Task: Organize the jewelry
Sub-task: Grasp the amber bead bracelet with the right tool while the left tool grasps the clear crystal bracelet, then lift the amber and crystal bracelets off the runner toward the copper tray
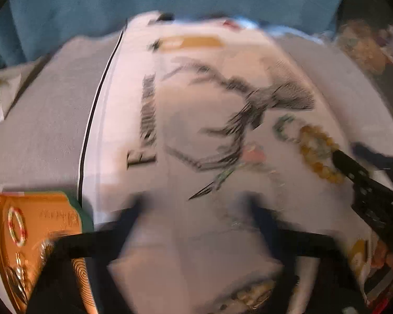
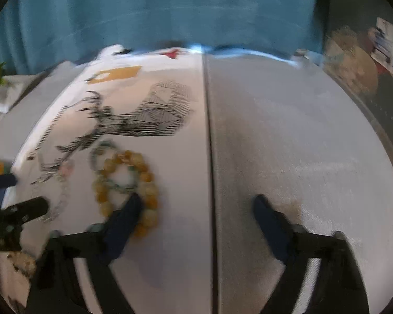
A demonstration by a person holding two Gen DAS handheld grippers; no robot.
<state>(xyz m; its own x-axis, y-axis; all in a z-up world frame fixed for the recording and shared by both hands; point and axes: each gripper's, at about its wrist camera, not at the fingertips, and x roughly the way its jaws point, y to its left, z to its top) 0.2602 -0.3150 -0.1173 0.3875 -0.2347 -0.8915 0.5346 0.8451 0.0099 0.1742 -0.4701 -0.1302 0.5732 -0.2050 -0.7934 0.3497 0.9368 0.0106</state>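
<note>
Left claw: fingers look wide apart, nothing gripped between them, though the frame is blurred. It points down at a white printed cloth on the grey surface. A gold tin is just left of its left finger, with a red-green bangle lying inside. A pink-stone piece is ahead of it, too blurred to tell more.

Right claw: about half open and empty. Its left finger overlaps the near edge of the amber bead bracelet, which lies flat on the cloth, outside the gap. A green bead bracelet is beyond it, ahead-left, touching the amber one. The right finger is over bare surface. A blue curtain hangs far ahead.
</note>
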